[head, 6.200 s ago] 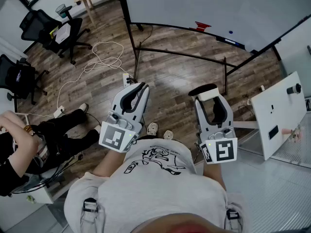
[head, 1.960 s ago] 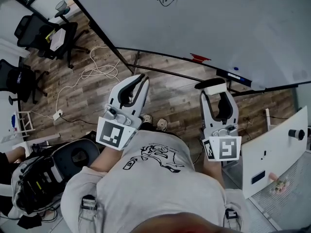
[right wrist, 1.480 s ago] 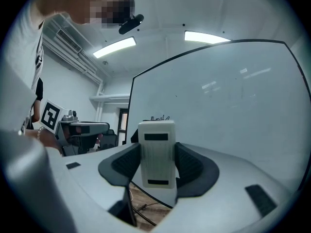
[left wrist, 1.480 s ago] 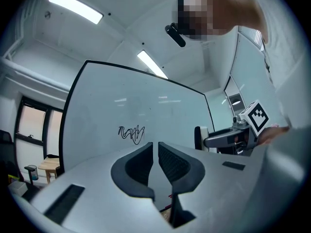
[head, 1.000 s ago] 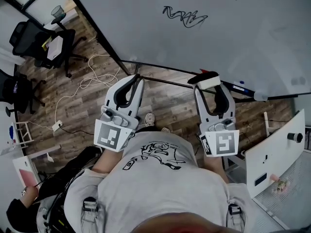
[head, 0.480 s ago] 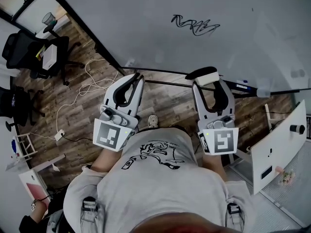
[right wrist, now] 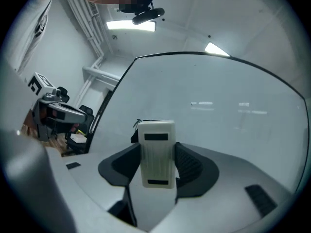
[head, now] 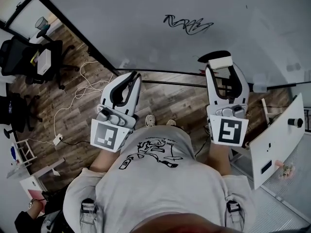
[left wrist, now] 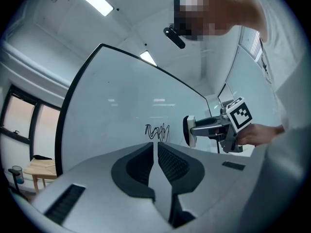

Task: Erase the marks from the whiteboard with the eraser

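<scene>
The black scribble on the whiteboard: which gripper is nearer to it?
Right. The right gripper, holding the eraser, is below-right of the scribble; the left gripper is lower and farther left.

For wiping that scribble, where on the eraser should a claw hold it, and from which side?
Across the two long sides of the eraser, on its white casing, coming from the back, so the dark felt face is free toward the whiteboard. The right claw pinches it that way now.
</scene>
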Motion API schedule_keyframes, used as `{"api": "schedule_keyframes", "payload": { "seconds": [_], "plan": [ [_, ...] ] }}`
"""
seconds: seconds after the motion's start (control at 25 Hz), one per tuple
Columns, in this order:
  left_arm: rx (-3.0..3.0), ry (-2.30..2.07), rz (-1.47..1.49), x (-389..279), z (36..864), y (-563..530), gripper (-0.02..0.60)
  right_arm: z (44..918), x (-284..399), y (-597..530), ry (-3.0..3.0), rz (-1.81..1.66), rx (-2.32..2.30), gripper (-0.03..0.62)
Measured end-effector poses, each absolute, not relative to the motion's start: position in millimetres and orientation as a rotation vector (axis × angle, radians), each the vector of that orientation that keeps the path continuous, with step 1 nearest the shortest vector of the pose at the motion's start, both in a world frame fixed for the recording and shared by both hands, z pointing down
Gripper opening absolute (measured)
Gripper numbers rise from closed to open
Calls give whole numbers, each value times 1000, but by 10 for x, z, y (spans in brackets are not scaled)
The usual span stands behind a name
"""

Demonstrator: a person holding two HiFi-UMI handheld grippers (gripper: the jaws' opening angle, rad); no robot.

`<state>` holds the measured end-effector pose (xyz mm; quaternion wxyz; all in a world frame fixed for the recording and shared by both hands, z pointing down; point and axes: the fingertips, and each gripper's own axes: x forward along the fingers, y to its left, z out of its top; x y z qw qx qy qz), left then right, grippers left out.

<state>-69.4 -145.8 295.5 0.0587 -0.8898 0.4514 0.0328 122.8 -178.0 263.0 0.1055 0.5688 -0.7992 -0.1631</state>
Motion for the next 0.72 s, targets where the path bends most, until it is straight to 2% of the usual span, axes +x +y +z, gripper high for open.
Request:
{"api": "schedule_keyframes", "payload": {
  "seconds": [0.72],
  "plan": [
    [-2675, 1376, 116, -776, 2950, -1489, 43, 1884, 1477, -2403, -2012, -826, 1740, 225]
  ]
}}
